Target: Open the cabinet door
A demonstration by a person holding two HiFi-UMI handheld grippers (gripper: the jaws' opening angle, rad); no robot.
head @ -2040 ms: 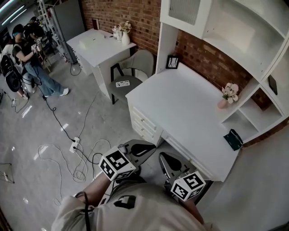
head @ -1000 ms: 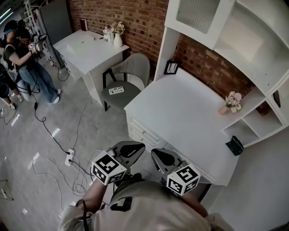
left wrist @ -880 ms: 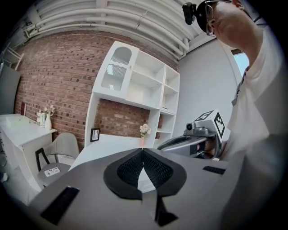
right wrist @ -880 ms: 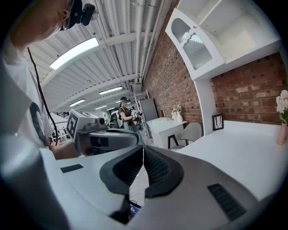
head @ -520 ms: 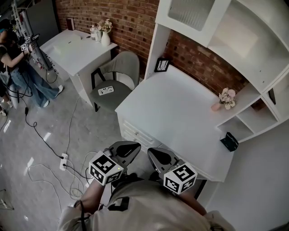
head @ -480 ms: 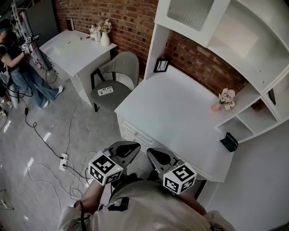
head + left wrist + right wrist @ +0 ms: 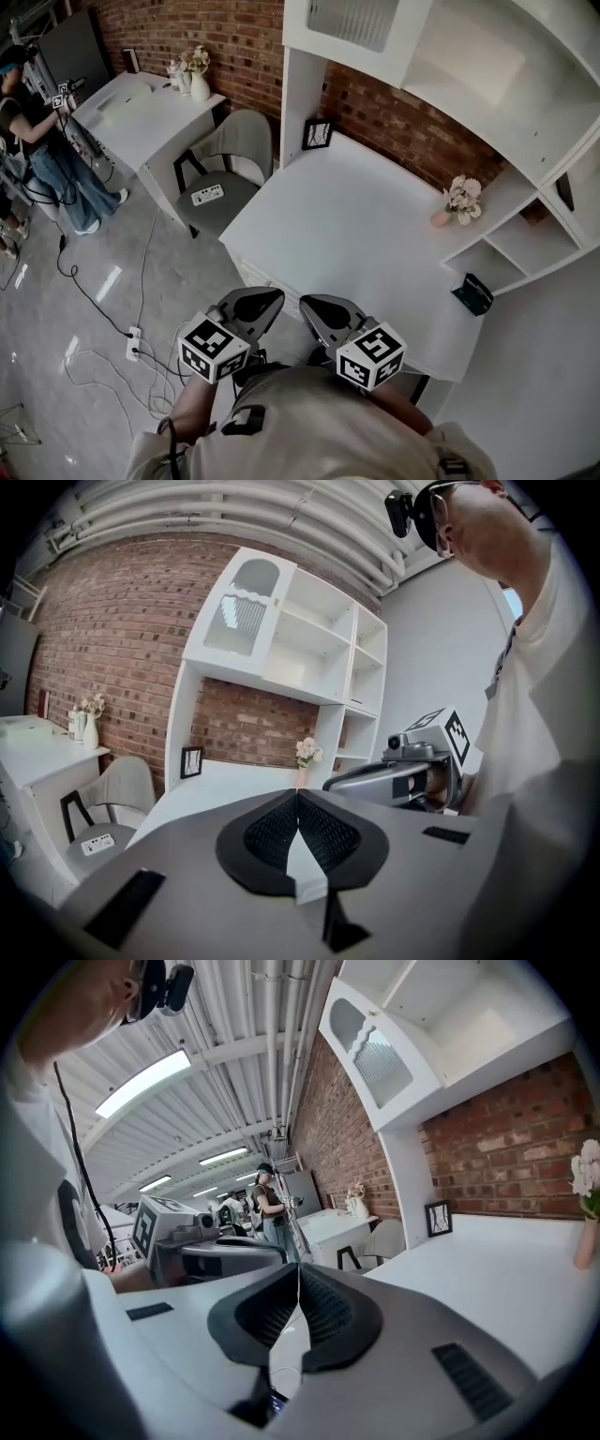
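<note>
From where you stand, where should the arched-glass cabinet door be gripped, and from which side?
Probably the edge of the cabinet door next to the open shelves, reached from the front: it lies shut and flush, and any knob is too small to confirm.

Head view: cabinet door (image 7: 349, 21) clipped by top edge, only lower part shows; handle too small to find. Hutch (image 7: 525, 84) runs off top and right. Hands hidden behind left gripper (image 7: 274, 297), right gripper (image 7: 307, 304) and torso (image 7: 309, 422). Dark item (image 7: 472, 293) at right end of surface (image 7: 356, 225): can't tell what. Flat item (image 7: 207, 195) on chair (image 7: 242, 141): too small to identify. Frame (image 7: 317, 133) content unreadable. Person (image 7: 37, 122) at left clipped by edge. Right gripper view: flowers (image 7: 586, 1171) cut by right edge; gripper body blocks near part of surface. Left gripper view: same, lower frame blocked.
</note>
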